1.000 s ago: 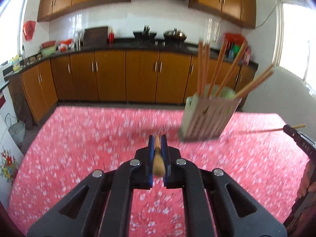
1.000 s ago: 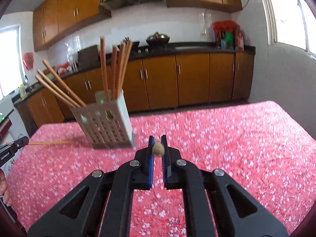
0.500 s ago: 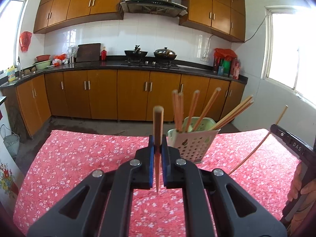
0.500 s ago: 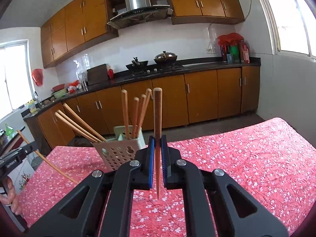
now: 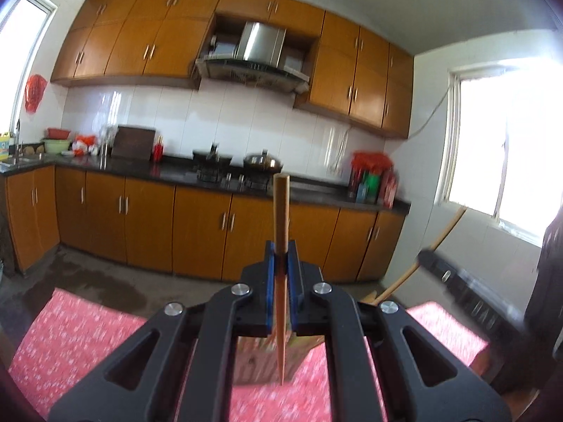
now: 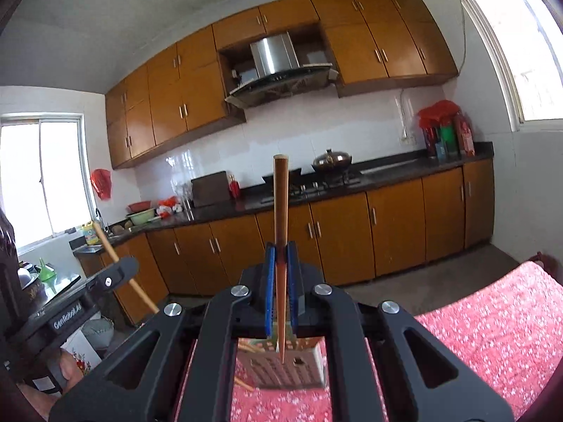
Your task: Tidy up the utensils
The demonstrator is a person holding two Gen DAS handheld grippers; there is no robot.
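My left gripper (image 5: 280, 249) is shut on a wooden chopstick (image 5: 281, 211) that stands upright, blunt end up and tip down past the jaws. My right gripper (image 6: 280, 249) is shut on another upright chopstick (image 6: 280, 197) the same way. The perforated white utensil holder (image 6: 281, 369) shows low between the right gripper's arms, with chopstick ends inside it; in the left wrist view the holder (image 5: 257, 362) is blurred and mostly hidden behind the gripper. Each view also catches the other gripper at its edge: the right gripper (image 5: 422, 256) with its chopstick, and the left gripper (image 6: 123, 267).
The table wears a red floral cloth (image 6: 492, 323). Beyond it run orange kitchen cabinets (image 5: 147, 225), a dark counter with a stove and pots (image 6: 330, 161), and a range hood (image 5: 260, 56). A hand (image 6: 67, 369) shows at the lower left of the right wrist view.
Both grippers rose from near the tabletop and tilted up toward level, lifting their chopsticks, which turned from pointing forward to upright. The holder dropped from mid-frame to below the jaws in both views.
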